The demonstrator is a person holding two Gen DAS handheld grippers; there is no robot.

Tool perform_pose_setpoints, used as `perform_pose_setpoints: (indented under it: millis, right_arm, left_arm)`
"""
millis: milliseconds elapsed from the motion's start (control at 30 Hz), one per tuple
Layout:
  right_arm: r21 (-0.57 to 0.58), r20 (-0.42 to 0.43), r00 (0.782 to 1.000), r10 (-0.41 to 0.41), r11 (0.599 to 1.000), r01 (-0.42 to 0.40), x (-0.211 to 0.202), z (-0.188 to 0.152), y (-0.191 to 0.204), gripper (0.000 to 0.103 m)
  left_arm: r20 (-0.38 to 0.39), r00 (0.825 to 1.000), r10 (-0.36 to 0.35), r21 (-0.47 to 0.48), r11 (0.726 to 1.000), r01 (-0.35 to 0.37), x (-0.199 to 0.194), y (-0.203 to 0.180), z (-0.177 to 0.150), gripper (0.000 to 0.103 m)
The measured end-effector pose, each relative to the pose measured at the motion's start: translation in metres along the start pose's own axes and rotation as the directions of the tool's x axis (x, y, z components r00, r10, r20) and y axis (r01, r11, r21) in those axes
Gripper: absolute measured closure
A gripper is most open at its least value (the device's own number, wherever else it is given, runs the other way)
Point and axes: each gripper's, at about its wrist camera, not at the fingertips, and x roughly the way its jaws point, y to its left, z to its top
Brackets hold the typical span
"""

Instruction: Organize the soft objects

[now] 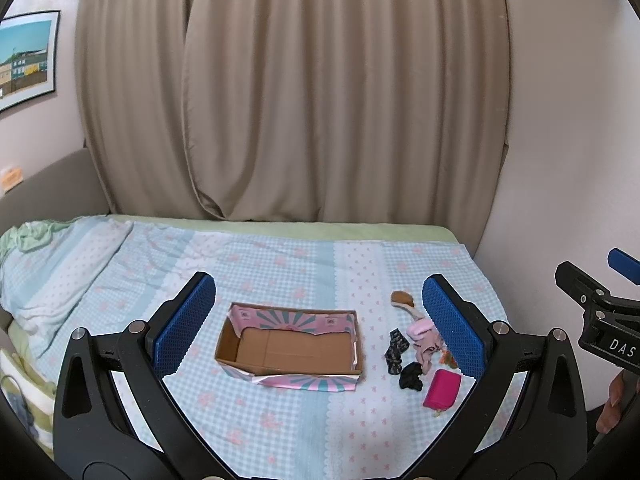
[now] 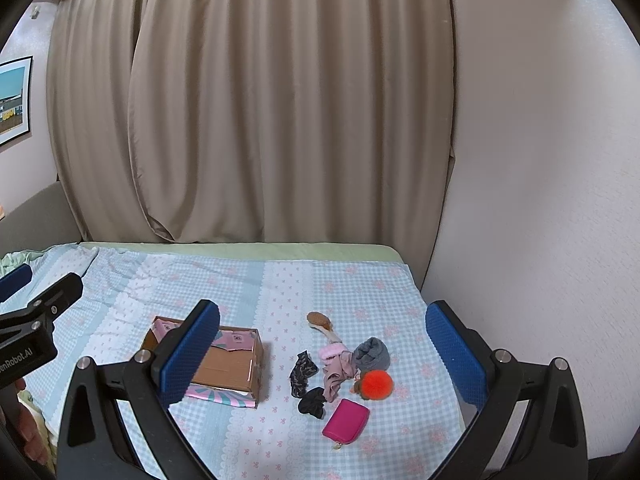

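The left gripper (image 1: 318, 322) hangs above the bed with its two blue fingers (image 1: 185, 322) spread wide, and nothing is between them. Below it, in the gap, stands the cardboard box (image 1: 292, 346), open on top, with pink and teal paper on its walls; its brown floor is bare. The right gripper (image 2: 322, 354) is also held above the bed, fingers (image 2: 454, 354) wide apart and gripping nothing. Under it lies the group of soft objects, to the right of the box and apart from it. A pink pouch (image 2: 346, 420) lies nearest to the camera, with a black scrunchie (image 2: 313, 401) just beside its left edge. Behind the scrunchie there is a dark patterned cloth (image 2: 302, 372). A crumpled pink cloth (image 2: 336, 372) lies in the middle, touching a rolled grey sock (image 2: 373, 354) and an orange pom-pom (image 2: 375, 385). A small brown plush (image 2: 319, 321) lies farthest back, a little apart from the pile. All these things rest on the bedsheet (image 2: 260, 432), light blue checked with pink flowers. Behind the bed hangs a beige curtain (image 2: 256, 100), and a framed picture (image 1: 26, 58) is on the wall at the left.
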Motion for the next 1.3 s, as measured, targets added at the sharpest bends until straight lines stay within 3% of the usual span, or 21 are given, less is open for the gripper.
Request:
perform_pose_setpoints:
  millis: [1300]
  right_arm:
    - [0.004, 0.006, 1.000, -0.001, 1.000, 0.001, -0.0025, -0.0076, 0.0061, 0.000]
  left_arm:
    - [-0.006, 1.000, -0.004, 0.002, 1.000, 0.004, 0.0038, -0.0002, 0.0009, 0.000]
